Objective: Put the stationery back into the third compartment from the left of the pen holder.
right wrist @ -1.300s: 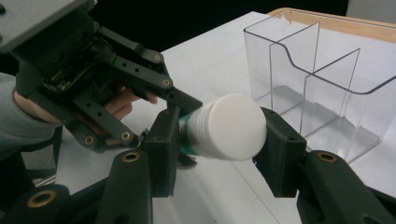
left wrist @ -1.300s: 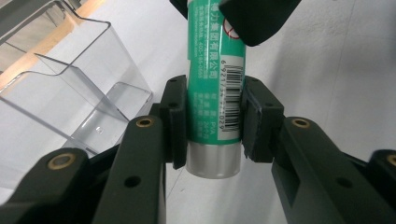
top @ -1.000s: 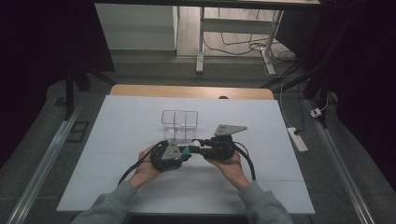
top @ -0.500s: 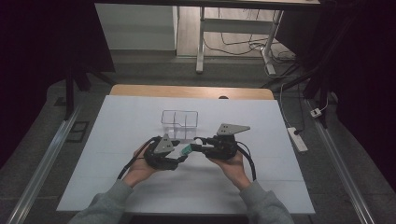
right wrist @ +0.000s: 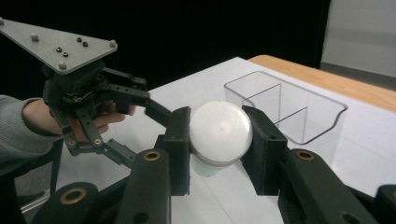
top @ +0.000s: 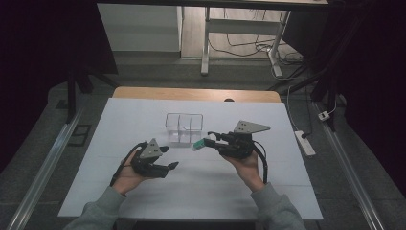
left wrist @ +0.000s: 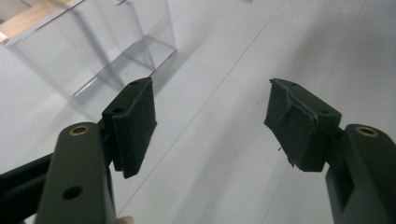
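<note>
In the high view, the left gripper (top: 168, 165) sat in the lower left part of the white table (top: 268, 191), cradled in the person's left hand (top: 125, 176), with its jaws pointing toward the right of the frame. Its own view showed the two padded jaws spread wide with nothing between them, only bare tabletop beyond, and the clear plastic organizer box (left wrist: 93, 51) in the upper left of that frame.

At the centre of the high view stood that same clear divided box (top: 184, 128), resting on the table just above the two grippers.

Right of centre, the right gripper (top: 207, 142) was held in the right hand (top: 249, 167), its jaws pointing left toward the box. It was clamped on a small white-capped bottle (top: 198, 144), which hung just beside the box's lower right corner. In the right gripper view the round white cap (right wrist: 220, 127) filled the space between the jaws, a pale greenish body showing beneath it, with the left gripper (right wrist: 161, 112) at the left of the frame and the box (right wrist: 289, 112) at the upper right.
</note>
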### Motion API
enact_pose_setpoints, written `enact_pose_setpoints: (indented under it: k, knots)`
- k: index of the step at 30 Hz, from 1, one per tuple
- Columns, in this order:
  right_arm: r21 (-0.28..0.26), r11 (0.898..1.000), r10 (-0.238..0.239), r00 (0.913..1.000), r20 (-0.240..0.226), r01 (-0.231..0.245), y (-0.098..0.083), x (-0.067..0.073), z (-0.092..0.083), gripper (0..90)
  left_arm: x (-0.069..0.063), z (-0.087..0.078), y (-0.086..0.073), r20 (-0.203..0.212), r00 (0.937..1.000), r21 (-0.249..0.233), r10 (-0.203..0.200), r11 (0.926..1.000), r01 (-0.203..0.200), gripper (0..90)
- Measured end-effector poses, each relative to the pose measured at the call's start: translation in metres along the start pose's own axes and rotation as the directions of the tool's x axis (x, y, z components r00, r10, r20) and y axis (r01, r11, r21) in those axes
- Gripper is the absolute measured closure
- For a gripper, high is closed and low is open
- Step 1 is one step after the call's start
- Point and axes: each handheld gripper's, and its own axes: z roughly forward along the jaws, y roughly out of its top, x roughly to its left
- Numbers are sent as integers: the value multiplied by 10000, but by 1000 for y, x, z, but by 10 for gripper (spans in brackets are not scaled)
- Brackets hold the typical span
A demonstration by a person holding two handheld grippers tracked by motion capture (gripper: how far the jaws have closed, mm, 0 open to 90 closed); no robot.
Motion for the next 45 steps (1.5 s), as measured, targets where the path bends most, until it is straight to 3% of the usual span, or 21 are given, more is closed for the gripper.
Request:
enact_pose_setpoints:
  k: [12,20,25,34,45]
  knots:
    - [-305,9995,-65,9984,566,83,7,-6,-9,640,12,-30,-38,-584,9941,83,-910,9958,917,325]
    - [-323,9994,-75,9969,789,101,9,-10,-5,640,19,-48,-65,-949,9836,93,-1531,9879,1547,323]
    - [-309,9993,-165,9934,1139,201,14,-13,-1,640,20,-55,-78,-1083,9797,186,-1684,9850,1714,322]
    - [-435,9990,35,9872,1592,34,25,-31,13,640,26,-53,-80,-1184,9782,287,-1705,9841,1750,319]
    - [191,9995,200,9792,2018,-243,33,-51,38,640,29,-50,-82,-1098,9793,390,-1701,9838,1752,309]
